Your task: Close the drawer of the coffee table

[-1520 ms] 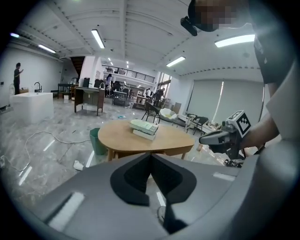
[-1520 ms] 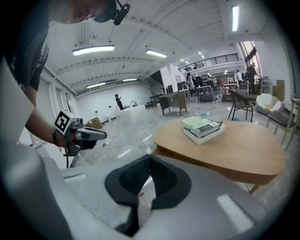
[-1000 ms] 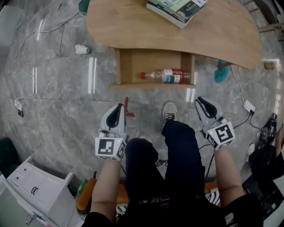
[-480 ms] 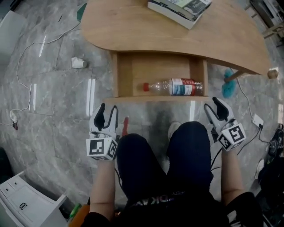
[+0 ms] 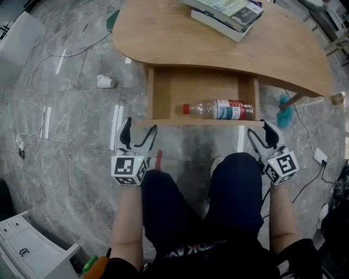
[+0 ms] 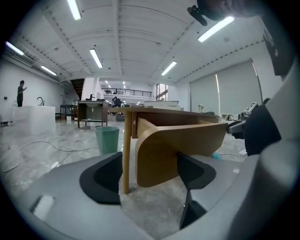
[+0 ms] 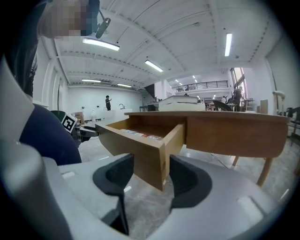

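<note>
The wooden coffee table (image 5: 163, 38) has its drawer (image 5: 180, 95) pulled out toward me, with a plastic bottle (image 5: 221, 109) lying in it. My left gripper (image 5: 139, 131) is just in front of the drawer's left front corner; its jaws are opening, and that corner (image 6: 187, 145) shows between them untouched. My right gripper (image 5: 260, 133) is at the right front corner (image 7: 145, 150), its jaws also opening, with the pads off the wood. In their own views, the left gripper (image 6: 150, 173) and right gripper (image 7: 151, 180) both look level along the floor at the drawer front.
A stack of books (image 5: 229, 13) lies on the tabletop. The person's legs (image 5: 202, 201) fill the space between the grippers. On the stone floor lie a white scrap (image 5: 105, 82), a red item (image 5: 158, 159), cables (image 5: 38, 71) and a teal object (image 5: 284, 111). A green bin (image 6: 107, 139) stands beyond the table.
Both grippers have come closer to the drawer front, one at each corner. Their jaws were shut a second ago and now stand apart.
</note>
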